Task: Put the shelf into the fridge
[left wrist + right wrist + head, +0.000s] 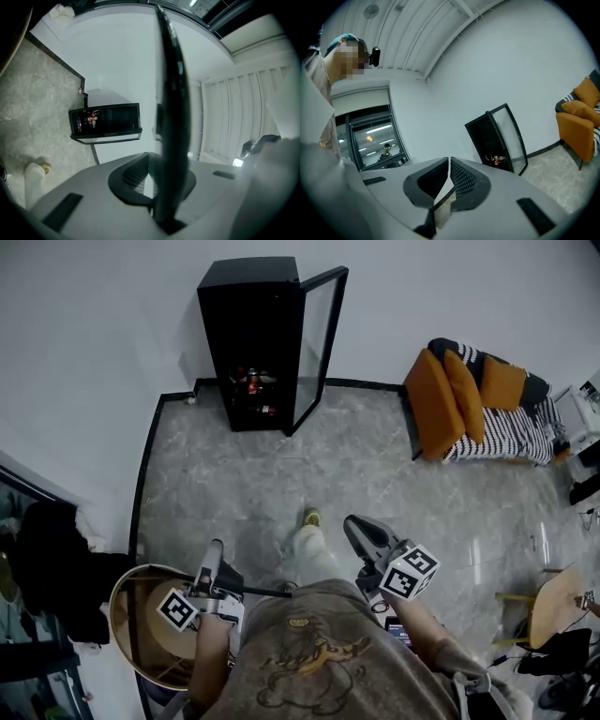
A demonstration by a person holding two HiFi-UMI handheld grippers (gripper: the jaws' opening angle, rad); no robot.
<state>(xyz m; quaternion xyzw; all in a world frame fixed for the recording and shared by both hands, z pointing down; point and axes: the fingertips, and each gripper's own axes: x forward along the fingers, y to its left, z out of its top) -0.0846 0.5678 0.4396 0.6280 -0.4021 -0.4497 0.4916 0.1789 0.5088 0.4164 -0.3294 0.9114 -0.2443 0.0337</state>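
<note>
The black fridge (248, 343) stands against the far wall with its glass door (321, 338) swung open, and bottles (251, 382) show low inside. The left gripper view has the fridge (105, 119) well ahead, and the right gripper view has the fridge (490, 138) too. My left gripper (216, 557) at the lower left is shut on the shelf (262, 592), a thin dark-framed panel. In the left gripper view the shelf (171, 93) rises edge-on from the left gripper (153, 161). My right gripper (361, 532) is shut and empty, and the right gripper (449, 162) shows its pads meeting.
A round tan table (127, 620) lies under my left hand. An orange and striped sofa (478, 404) stands at the back right, and the sofa (579, 117) shows in the right gripper view. A wooden chair (553, 606) is at the right edge. Grey marble floor (281, 484) stretches toward the fridge.
</note>
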